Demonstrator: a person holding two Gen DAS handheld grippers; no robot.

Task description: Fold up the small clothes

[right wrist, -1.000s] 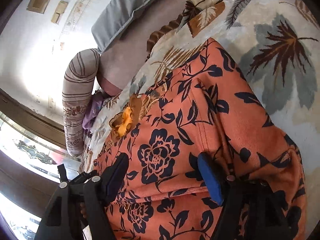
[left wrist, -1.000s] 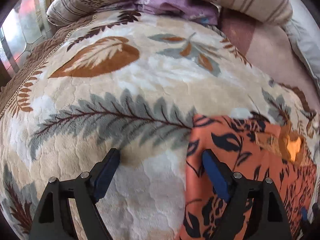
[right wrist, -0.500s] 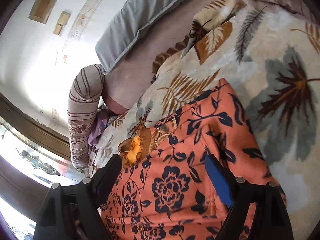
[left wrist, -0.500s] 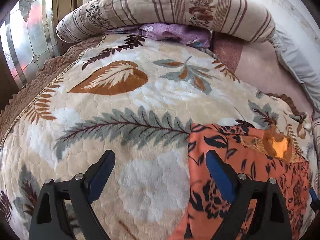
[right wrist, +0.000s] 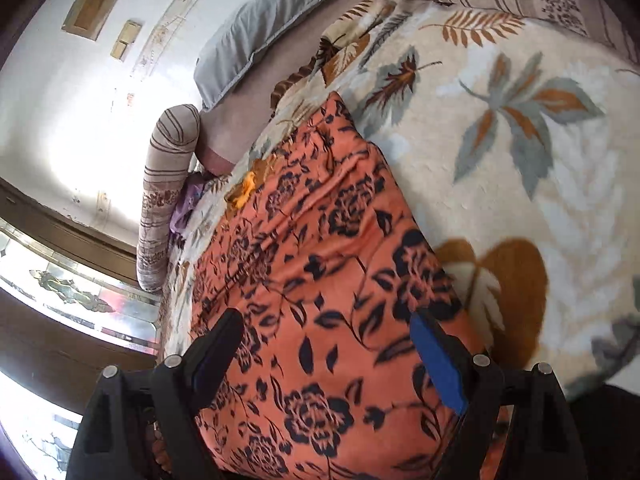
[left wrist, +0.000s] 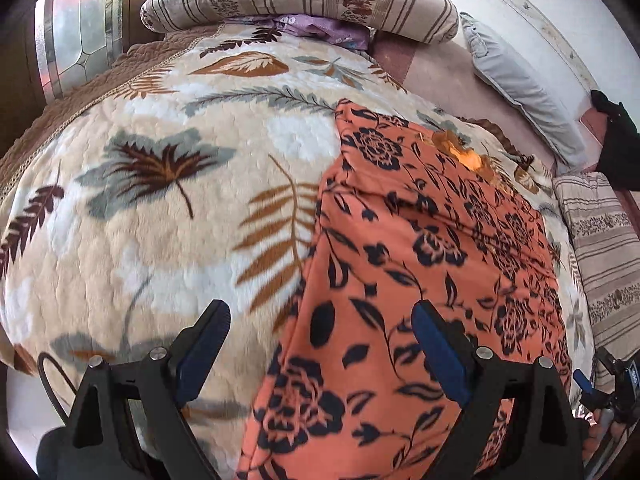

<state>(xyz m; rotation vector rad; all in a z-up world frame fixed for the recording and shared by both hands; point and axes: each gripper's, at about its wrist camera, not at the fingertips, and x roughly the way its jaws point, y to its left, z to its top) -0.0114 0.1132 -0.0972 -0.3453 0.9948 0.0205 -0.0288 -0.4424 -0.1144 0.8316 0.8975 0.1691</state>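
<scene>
A leaf-print blanket (left wrist: 160, 208) is covering the bed, w/ a striped bolster (left wrist: 300, 0) lying along the far edge and a grey pillow (left wrist: 520, 88) far right. The orange floral garment (left wrist: 420, 280) is lying flat on the blanket's right half, running near to far as a long strip, its left edge looking already folded over. Left gripper (left wrist: 320, 344) is hovering over that near-left edge, jaws wide apart, nothing between the pads; right gripper (right wrist: 324, 352) is hanging above the near end of the cloth, jaws likewise spread and empty. Next step is prob. taking the near end and folding it toward the far end: both grippers should be pinching near corners at matching depth, lifting evenly, keeping edges aligned so the strip isn't skewing. Vs. a sec ago, both views are showing much more of the garment and bed, so the grippers are pulling back toward the near side, and the jaws are standing a bit wider.
</scene>
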